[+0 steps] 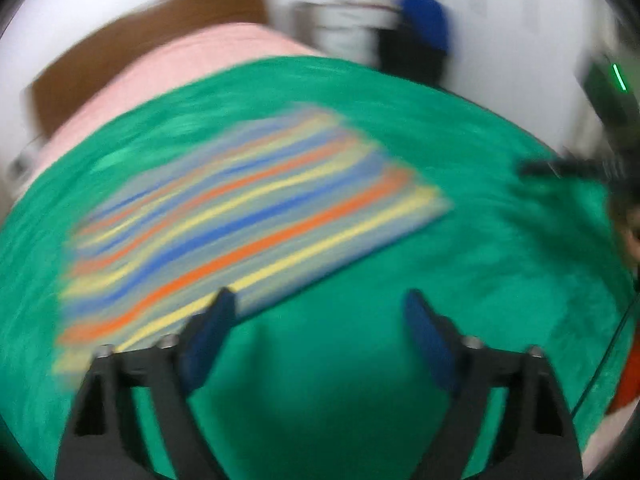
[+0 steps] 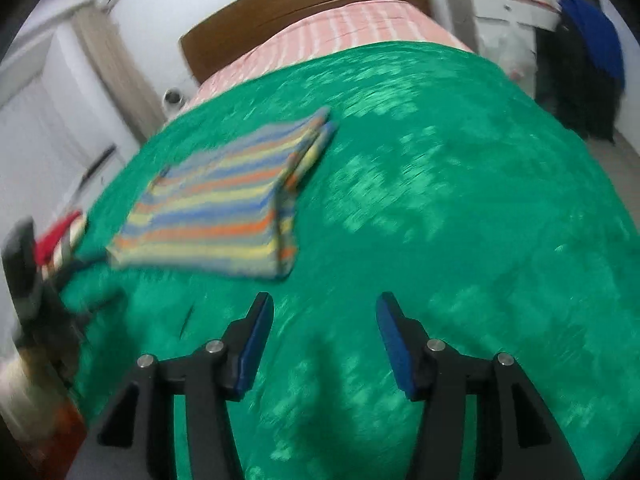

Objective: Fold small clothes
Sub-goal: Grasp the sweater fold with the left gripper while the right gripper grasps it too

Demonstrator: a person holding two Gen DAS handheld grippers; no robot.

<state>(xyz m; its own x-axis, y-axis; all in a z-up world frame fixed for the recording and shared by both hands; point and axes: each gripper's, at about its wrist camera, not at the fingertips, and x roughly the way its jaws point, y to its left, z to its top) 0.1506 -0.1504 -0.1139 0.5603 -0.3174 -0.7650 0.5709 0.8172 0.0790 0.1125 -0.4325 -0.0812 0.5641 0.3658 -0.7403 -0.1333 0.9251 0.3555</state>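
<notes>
Both tools are up off the bed here, and neither one has anything in it. The left tool (image 1: 320,300) stands wide, its blue pads (image 1: 208,332) apart over bare green blanket (image 1: 440,140), nothing between them. The left wrist view is heavily smeared, so fine detail is lost. The right tool (image 2: 325,304) stands open too, somewhat narrower, its pads (image 2: 394,344) framing only green cloth.

The striped shirt (image 2: 224,204) lies flat on the blanket, folded into a rough rectangle, bands of orange, blue and yellow running across it. A folded flap lies along its right edge in the right wrist view, with a sleeve end (image 2: 316,140) poking out at the far corner. In that view it sits ahead and to the left of the right tool, apart from it. From the left wrist view the shirt (image 1: 240,208) fills the middle-left, its near edge just behind the left pad.

Beyond the blanket there is a pink striped sheet (image 2: 360,20) and a brown headboard (image 2: 280,0).
</notes>
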